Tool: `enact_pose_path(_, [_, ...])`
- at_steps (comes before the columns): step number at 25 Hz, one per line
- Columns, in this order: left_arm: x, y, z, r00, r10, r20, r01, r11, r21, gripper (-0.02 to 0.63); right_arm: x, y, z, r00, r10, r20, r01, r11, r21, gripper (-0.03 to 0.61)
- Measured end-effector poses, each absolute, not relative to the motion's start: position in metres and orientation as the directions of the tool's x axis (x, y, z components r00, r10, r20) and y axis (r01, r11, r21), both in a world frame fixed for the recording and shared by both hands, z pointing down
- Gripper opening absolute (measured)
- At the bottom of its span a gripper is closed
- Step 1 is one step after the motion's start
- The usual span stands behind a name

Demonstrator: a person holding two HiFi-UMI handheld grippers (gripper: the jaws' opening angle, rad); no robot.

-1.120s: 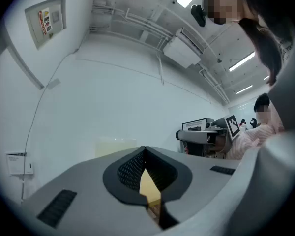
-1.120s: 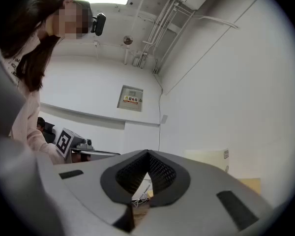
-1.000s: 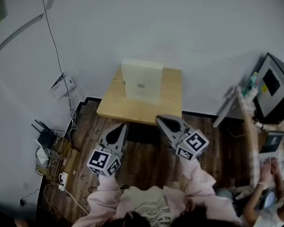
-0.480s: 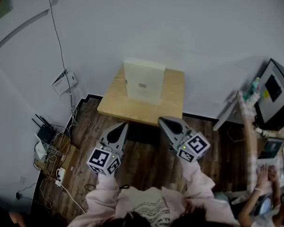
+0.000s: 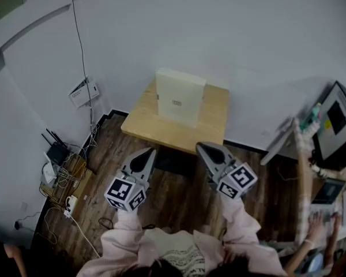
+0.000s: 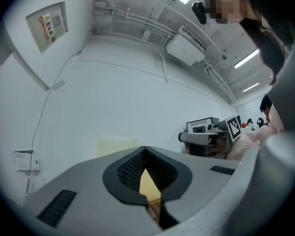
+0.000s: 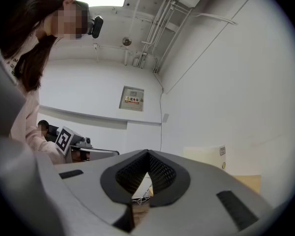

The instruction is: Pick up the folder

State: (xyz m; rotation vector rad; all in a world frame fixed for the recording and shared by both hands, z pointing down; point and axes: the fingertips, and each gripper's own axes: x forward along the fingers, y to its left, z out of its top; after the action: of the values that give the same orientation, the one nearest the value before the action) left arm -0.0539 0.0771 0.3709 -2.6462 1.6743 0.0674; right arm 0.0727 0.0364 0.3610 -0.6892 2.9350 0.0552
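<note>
A cream folder (image 5: 181,97) stands upright on a small wooden table (image 5: 147,123) against the white wall. It shows as a pale slab (image 6: 117,145) in the left gripper view and as a pale block (image 7: 204,156) in the right gripper view. My left gripper (image 5: 147,152) hovers over the floor short of the table's near edge, jaws shut and empty. My right gripper (image 5: 202,148) hangs beside it, nearer the table's right corner, also shut with nothing held. Both point toward the table.
Cables, a router and a power strip (image 5: 60,178) clutter the floor at the left. A wall socket box (image 5: 82,92) hangs left of the table. A desk with a monitor (image 5: 337,123) and another person's hands (image 5: 320,227) lies at the right.
The head view has shifted a little, so the table and folder sit slightly lower and to the right in the picture. Both grippers stay shut and hold their place.
</note>
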Motion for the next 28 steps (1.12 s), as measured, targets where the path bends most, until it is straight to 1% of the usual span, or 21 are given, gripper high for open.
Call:
enact_pose_path(5, [-0.055,0.087,0.379,0.404,-0.914,-0.024,-0.914,-0.405,0.027,-0.006,0.073,0.036,0.368,-0.89,-0.439,-0.126,-0.439,0.898,-0.028,-0.002])
enact_pose_path(15, [-0.084,0.075,0.388,0.362,-0.932,-0.026,-0.931,-0.363,0.045,-0.006,0.038,0.021,0.376,-0.906,-0.406,-0.119,-0.405,0.914,-0.039,-0.002])
enact_pose_path(20, [-0.1,0.045,0.383,0.369,-0.929,-0.04,-0.928,-0.37,0.043,-0.006,0.024,-0.003,0.375,-0.904,-0.412,-0.113,-0.412,0.911,-0.017,-0.002])
enact_pose_path(23, [-0.103,0.027,0.385,0.384,-0.923,-0.035,-0.922,-0.386,0.046,-0.006,0.022,-0.018,0.379,-0.894,-0.432,-0.119,-0.43,0.902,-0.042,-0.002])
enact_pose_path(28, [-0.107,-0.007,0.392,0.424,-0.906,-0.017,-0.905,-0.424,0.039,-0.006,0.02,-0.045,0.389,-0.885,-0.457,-0.093,-0.451,0.889,-0.082,-0.002])
